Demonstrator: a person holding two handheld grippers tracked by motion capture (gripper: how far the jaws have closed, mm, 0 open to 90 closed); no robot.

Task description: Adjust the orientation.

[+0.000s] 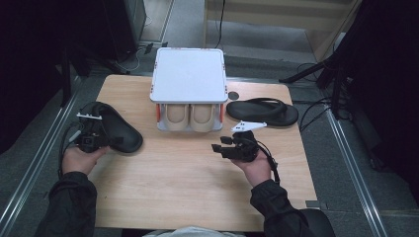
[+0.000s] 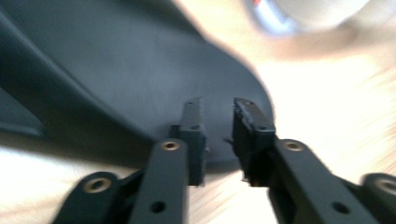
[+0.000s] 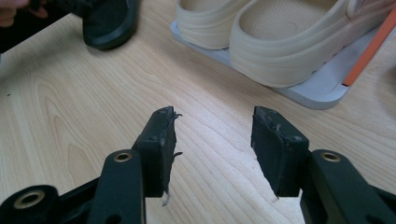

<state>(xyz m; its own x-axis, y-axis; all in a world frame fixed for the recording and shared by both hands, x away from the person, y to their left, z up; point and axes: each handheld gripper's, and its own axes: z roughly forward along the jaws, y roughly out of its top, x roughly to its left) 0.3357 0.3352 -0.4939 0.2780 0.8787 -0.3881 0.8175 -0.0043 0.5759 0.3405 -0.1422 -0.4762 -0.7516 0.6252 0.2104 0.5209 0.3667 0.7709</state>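
Observation:
A black slide sandal (image 1: 116, 126) lies at the table's left, toe toward the back. My left gripper (image 1: 116, 142) sits at its near heel end. In the left gripper view the jaws (image 2: 218, 109) stand apart over the sandal's (image 2: 140, 60) rim, and the pads do not press on it. A second black sandal (image 1: 264, 112) lies at the right, beside the rack. My right gripper (image 1: 215, 147) hovers open over bare wood in front of the rack, its jaws (image 3: 212, 121) holding nothing. A person's hand holds each gripper.
A white two-level shoe rack (image 1: 189, 74) with orange posts stands at the back centre of the wooden table (image 1: 197, 192). A pair of beige clogs (image 1: 190, 116) sits on its lower shelf, heels toward me, also seen as clogs (image 3: 289, 42) close ahead of the right gripper.

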